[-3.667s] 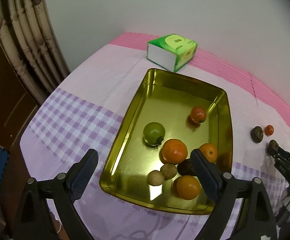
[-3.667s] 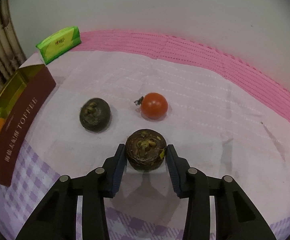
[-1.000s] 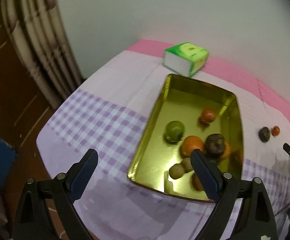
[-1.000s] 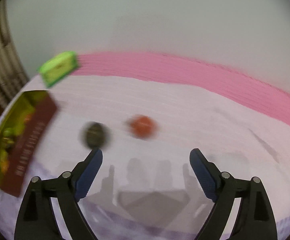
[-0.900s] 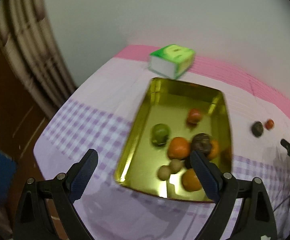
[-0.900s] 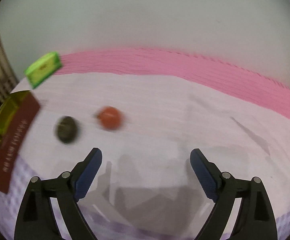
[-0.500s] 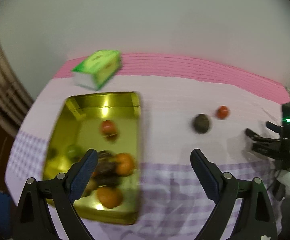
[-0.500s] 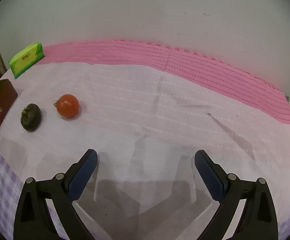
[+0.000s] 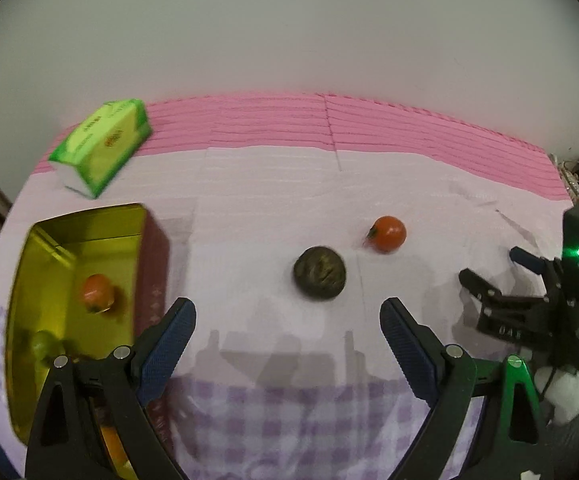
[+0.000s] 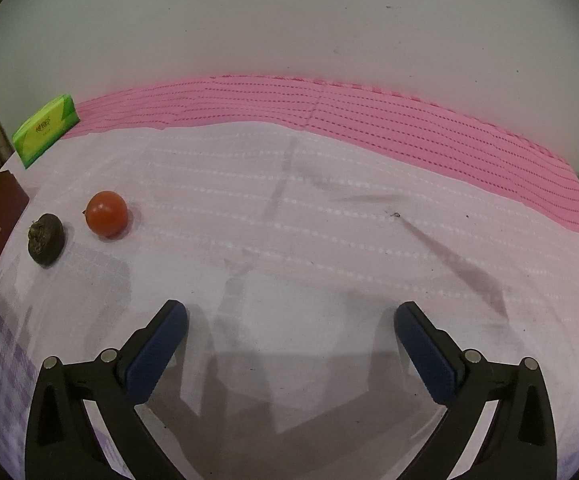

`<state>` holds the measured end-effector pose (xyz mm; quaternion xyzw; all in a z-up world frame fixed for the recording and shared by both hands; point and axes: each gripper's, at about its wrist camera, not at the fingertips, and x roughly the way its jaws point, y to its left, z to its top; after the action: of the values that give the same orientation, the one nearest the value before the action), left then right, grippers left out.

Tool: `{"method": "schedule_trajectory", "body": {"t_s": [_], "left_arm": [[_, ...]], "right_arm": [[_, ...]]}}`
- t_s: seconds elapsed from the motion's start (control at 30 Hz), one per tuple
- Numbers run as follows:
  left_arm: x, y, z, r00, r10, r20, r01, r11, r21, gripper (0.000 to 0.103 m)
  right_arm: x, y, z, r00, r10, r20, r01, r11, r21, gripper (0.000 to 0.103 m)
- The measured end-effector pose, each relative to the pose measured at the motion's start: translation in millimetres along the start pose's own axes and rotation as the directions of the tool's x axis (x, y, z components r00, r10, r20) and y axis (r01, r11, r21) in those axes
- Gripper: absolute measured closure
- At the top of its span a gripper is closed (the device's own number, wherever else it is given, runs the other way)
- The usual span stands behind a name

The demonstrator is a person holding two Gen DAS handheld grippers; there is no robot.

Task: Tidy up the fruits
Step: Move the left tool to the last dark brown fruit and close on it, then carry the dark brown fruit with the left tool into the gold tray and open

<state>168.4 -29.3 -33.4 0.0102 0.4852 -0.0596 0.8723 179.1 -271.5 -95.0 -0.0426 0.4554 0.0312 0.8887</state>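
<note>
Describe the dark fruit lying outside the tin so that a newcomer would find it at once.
Start at the gold tin on the tablecloth's left side. On the bare cloth to its right lie two loose fruits; the dark fruit is the one nearer the tin. It is brown-black and rough, unlike the smooth red tomato beside it.

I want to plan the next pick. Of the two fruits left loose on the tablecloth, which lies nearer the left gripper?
The dark brown round fruit: it lies just beyond the open left gripper, while the small red tomato sits farther back, to its right.
</note>
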Motion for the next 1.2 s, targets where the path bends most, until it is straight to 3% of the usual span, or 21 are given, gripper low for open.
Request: {"method": "schedule_trajectory", "body": {"t_s": [0.07, 0.13, 0.23, 0.47, 0.63, 0.9, 1.2], "left_arm": [[10, -5, 4, 1.0, -0.016, -0.013, 0.016, 1.0, 0.004, 0.014], [21, -11, 6, 0.999, -0.018, -0.033, 0.018, 1.0, 0.016, 0.029], [40, -15, 9, 0.997, -0.022, -0.074, 0.024, 0.999, 0.022, 0.042], [68, -14, 15, 0.99, -0.053, -0.132, 0.051, 0.998, -0.021, 0.051], [71, -17, 14, 0.991, -0.054, -0.125, 0.054, 0.999, -0.005, 0.065], [66, -14, 3, 0.99, -0.055, -0.131, 0.055, 0.998, -0.004, 0.065], [29, -7, -16, 0.992, -0.056, -0.111, 0.057, 0.998, 0.008, 0.065]], "right_arm": [[0, 0, 0, 1.0, 0.0, 0.0, 0.0, 1.0, 0.0, 0.0], [0, 0, 0, 1.0, 0.0, 0.0, 0.0, 1.0, 0.0, 0.0], [0, 0, 0, 1.0, 0.0, -0.001, 0.0, 1.0, 0.0, 0.0], [0, 0, 1, 1.0, 0.0, -0.001, 0.0, 1.0, 0.0, 0.0], [0, 0, 1, 1.0, 0.001, -0.001, -0.001, 1.0, 0.001, 0.0], [0, 0, 1, 1.0, 0.0, -0.001, 0.0, 1.0, 0.001, 0.0], [0, 0, 1, 1.0, 0.001, 0.0, -0.001, 1.0, 0.001, 0.0]]}}
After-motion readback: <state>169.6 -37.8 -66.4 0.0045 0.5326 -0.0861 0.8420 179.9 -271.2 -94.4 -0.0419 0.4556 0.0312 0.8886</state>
